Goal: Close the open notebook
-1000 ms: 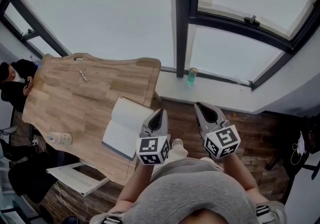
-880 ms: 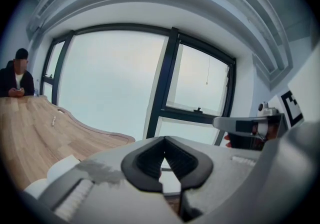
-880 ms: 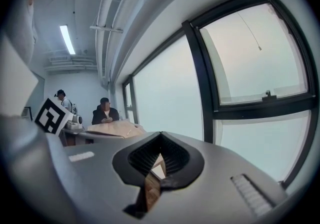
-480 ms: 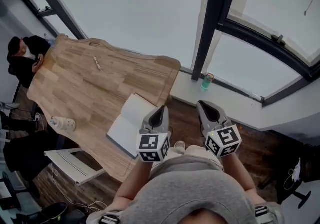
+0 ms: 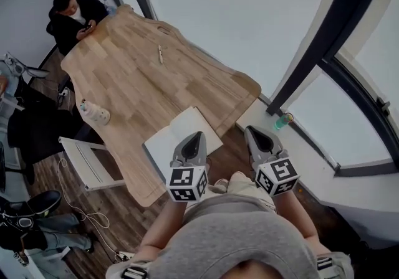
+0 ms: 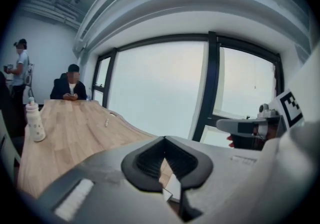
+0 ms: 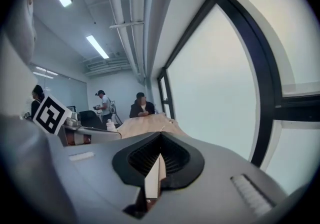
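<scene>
Grippers (two): the left gripper (image 5: 196, 137) and the right gripper (image 5: 253, 131) are grey two-jaw tools, each with a black-and-white marker cube. They are held side by side off the near end of the table and point across it, tilted slightly down.
Jaw state: both pairs are pressed together and neither holds anything.
Notebook (one): a white-paged open notebook (image 5: 181, 137) lies flat on the near end of the long light wooden table (image 5: 137, 85), just ahead of the left gripper and untouched.
Bottle (one): a pale capped bottle (image 5: 93, 111) stands upright at the table's left edge.
Small pale object (one): this small pale object (image 5: 160, 53) lies on the table toward its far end and is too small to identify.
Cup (one): a green translucent cup (image 5: 283, 121) stands on the window sill right of the table.
Seated person (one): a seated person in a dark jacket (image 5: 76, 13) is at the table's far end.
View differences: only the head view shows the cup and the whole notebook. The gripper views add a standing person in a white top (image 6: 20, 68) beyond the table's far end.
</scene>
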Demonstrator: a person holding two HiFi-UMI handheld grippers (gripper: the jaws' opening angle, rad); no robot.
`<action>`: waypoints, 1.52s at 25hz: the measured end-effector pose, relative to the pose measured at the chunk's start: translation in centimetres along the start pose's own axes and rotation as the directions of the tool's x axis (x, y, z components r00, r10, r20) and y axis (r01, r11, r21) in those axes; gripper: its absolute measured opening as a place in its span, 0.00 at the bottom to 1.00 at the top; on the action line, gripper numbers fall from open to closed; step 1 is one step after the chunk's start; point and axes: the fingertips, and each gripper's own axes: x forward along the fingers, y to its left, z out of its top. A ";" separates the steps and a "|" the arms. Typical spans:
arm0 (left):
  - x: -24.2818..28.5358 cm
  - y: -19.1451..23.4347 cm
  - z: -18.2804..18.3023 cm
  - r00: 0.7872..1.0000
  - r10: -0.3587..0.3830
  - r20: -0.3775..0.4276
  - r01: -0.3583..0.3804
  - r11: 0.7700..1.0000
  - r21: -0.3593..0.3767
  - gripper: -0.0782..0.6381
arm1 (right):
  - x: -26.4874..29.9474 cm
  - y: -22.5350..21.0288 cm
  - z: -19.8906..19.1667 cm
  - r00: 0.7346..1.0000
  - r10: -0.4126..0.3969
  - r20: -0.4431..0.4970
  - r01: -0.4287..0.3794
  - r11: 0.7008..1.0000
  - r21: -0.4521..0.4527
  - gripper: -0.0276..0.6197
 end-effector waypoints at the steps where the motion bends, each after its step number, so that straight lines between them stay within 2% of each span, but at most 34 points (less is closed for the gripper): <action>1: -0.1 0.5 0.1 0.999 0.036 0.007 -0.036 0.999 -0.015 0.11 | 0.7 0.1 0.1 0.999 0.034 -0.010 -0.034 0.999 -0.009 0.04; 7: -1.5 2.6 0.1 0.976 0.216 0.038 -0.211 0.972 -0.106 0.11 | 3.7 0.7 0.3 0.976 0.201 -0.079 -0.206 0.977 -0.055 0.04; 11: -3.0 3.7 -0.5 0.945 0.325 0.035 -0.316 0.936 -0.156 0.11 | 5.5 1.3 -0.3 0.949 0.289 -0.128 -0.300 0.951 -0.070 0.04; 16: -5.1 4.7 -1.2 0.901 0.433 0.035 -0.419 0.888 -0.191 0.11 | 7.4 2.2 -2.0 0.916 0.359 -0.178 -0.377 0.923 -0.079 0.04; 21: -7.8 6.0 -2.8 0.850 0.527 0.015 -0.507 0.825 -0.249 0.11 | 9.1 3.5 -3.9 0.885 0.407 -0.224 -0.438 0.892 -0.111 0.04; 29: -11.4 6.9 -6.0 0.766 0.642 -0.042 -0.621 0.722 -0.306 0.11 | 10.5 4.2 -7.9 0.837 0.450 -0.310 -0.498 0.862 -0.093 0.04; 34: -12.5 6.5 -8.2 0.730 0.678 -0.080 -0.662 0.674 -0.329 0.11 | 10.9 3.9 -11.1 0.806 0.459 -0.374 -0.524 0.847 -0.088 0.04; 38: -13.0 5.9 -9.4 0.711 0.697 -0.097 -0.682 0.649 -0.337 0.11 | 11.0 3.6 -14.0 0.770 0.467 -0.434 -0.548 0.833 -0.076 0.04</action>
